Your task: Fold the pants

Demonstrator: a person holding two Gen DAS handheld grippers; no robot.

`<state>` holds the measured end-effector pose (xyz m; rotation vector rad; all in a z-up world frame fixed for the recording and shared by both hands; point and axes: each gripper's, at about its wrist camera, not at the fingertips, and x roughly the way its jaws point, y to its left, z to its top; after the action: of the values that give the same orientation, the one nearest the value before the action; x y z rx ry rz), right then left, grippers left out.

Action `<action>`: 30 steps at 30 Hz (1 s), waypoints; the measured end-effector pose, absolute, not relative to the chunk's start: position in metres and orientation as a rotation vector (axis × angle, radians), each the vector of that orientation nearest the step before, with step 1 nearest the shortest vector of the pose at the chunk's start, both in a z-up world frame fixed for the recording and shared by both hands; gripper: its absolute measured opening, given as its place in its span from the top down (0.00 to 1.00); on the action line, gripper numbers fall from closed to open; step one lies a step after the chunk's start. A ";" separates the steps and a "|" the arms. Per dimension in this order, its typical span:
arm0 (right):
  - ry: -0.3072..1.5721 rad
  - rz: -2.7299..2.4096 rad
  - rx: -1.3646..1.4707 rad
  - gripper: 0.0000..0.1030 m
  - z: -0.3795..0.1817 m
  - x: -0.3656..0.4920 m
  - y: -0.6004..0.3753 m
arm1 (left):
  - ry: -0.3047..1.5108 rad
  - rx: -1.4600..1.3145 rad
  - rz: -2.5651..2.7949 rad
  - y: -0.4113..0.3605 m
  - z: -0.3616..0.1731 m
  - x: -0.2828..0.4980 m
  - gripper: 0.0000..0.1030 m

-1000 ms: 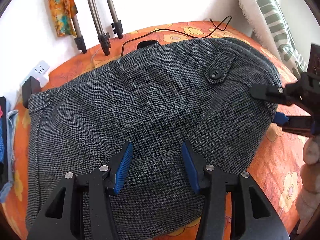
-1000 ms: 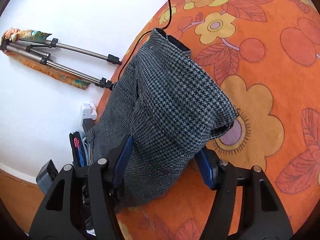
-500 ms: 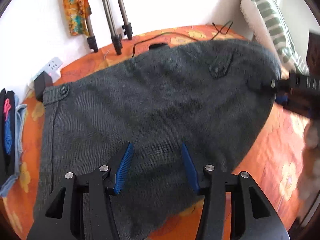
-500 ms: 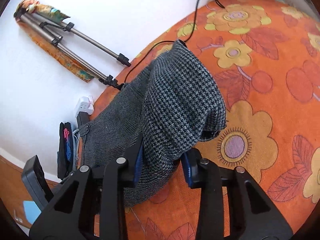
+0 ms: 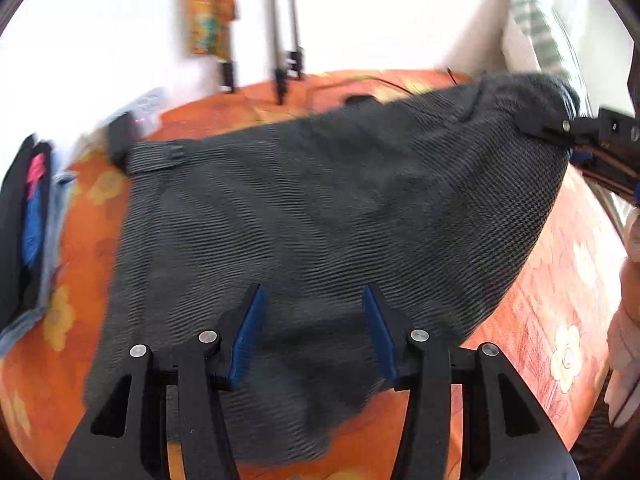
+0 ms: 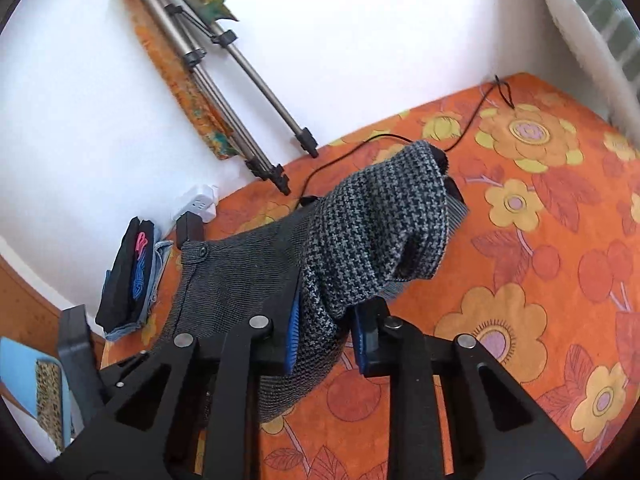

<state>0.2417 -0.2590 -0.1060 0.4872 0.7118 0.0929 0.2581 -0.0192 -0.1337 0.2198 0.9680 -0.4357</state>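
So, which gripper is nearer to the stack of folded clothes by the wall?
Left. The left gripper hovers open over the pants, with the stack of folded clothes at its left side. The right gripper is shut on the pants at their far edge.

Bright, even daylight fills both views, and the white wall (image 6: pixel 360 40) at twelve o'clock is nearly blown out. The left wrist view is smeared by motion blur: the pants (image 5: pixel 320 208) show wavy moiré streaks, and the tripod (image 5: pixel 286 32) and floral bedspread (image 5: pixel 560 320) are soft. The right wrist view is sharp, its houndstooth weave crisp. Fisheye curvature bends both pictures, with dark vignetting in the corners. Shadows are soft and faint.
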 end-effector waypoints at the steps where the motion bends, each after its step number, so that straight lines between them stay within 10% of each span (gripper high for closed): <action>1: 0.712 0.095 0.486 0.80 -0.105 0.243 -0.258 | 0.971 0.218 -0.418 -0.011 -0.134 0.257 0.53; 30: 0.660 0.243 0.185 0.84 -0.063 0.251 -0.180 | 0.982 0.132 -0.388 0.018 -0.145 0.265 0.53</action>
<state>0.2505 -0.1802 -0.0632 0.1851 0.6598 0.2426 0.2651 0.0177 -0.1450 0.1318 0.9820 -0.3875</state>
